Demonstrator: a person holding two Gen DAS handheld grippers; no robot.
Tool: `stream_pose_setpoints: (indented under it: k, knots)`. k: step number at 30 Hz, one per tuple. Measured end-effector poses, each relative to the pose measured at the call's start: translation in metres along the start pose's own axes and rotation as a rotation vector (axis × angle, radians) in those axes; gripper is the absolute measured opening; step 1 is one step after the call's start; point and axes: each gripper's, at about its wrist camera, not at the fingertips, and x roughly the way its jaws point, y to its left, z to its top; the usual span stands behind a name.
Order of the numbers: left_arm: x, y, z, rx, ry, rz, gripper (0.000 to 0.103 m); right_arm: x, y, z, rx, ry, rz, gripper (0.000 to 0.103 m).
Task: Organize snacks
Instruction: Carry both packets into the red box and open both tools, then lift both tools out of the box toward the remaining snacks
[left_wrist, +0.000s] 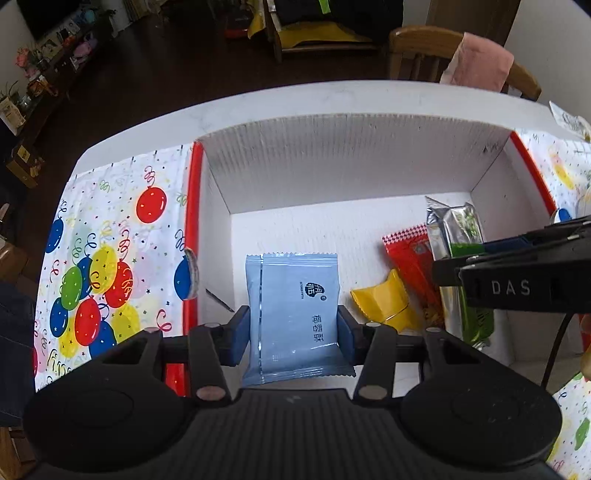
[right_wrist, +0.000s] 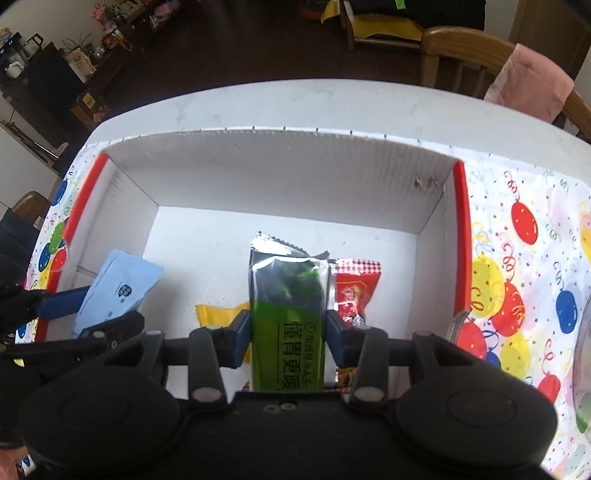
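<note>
My left gripper (left_wrist: 293, 334) is shut on a light blue snack packet (left_wrist: 295, 314) and holds it over the open white box (left_wrist: 351, 158); the packet also shows in the right wrist view (right_wrist: 118, 291). My right gripper (right_wrist: 288, 332) is shut on a green and silver snack bar (right_wrist: 288, 310), held above the box floor (right_wrist: 207, 251); the bar also shows in the left wrist view (left_wrist: 461, 240). A red packet (right_wrist: 356, 288) and a yellow packet (right_wrist: 218, 314) lie on the box floor under the bar. They also show in the left wrist view, red (left_wrist: 413, 258) and yellow (left_wrist: 384, 299).
The box has red side rims (left_wrist: 192, 221) and stands on a balloon-print cloth (left_wrist: 103, 240) over a white table (left_wrist: 295, 107). A wooden chair (right_wrist: 480, 55) with a pink cloth (right_wrist: 532, 81) stands behind the table. Another packet (left_wrist: 570, 122) lies at the far right.
</note>
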Motion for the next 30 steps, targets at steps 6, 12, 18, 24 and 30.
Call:
stream_pose_setpoints:
  k: [6,12,18,24,30]
  knots:
    - [0.008,-0.006,0.0,0.02,0.018,0.009,0.048,0.007,-0.007,0.001,0.025,0.018,-0.002,0.043]
    - [0.008,-0.007,-0.001,0.013,0.011,-0.001,0.048,0.0,-0.009,0.0,0.043,0.006,0.008,0.044]
    - [-0.006,0.005,-0.009,-0.028,-0.021,-0.035,0.048,-0.029,-0.013,-0.009,0.044,-0.045,0.036,0.046]
    - [-0.033,0.015,-0.019,-0.062,-0.081,-0.062,0.048,-0.068,-0.005,-0.03,-0.004,-0.118,0.073,0.055]
    - [-0.067,0.016,-0.03,-0.067,-0.146,-0.086,0.048,-0.102,0.002,-0.048,-0.001,-0.192,0.109,0.061]
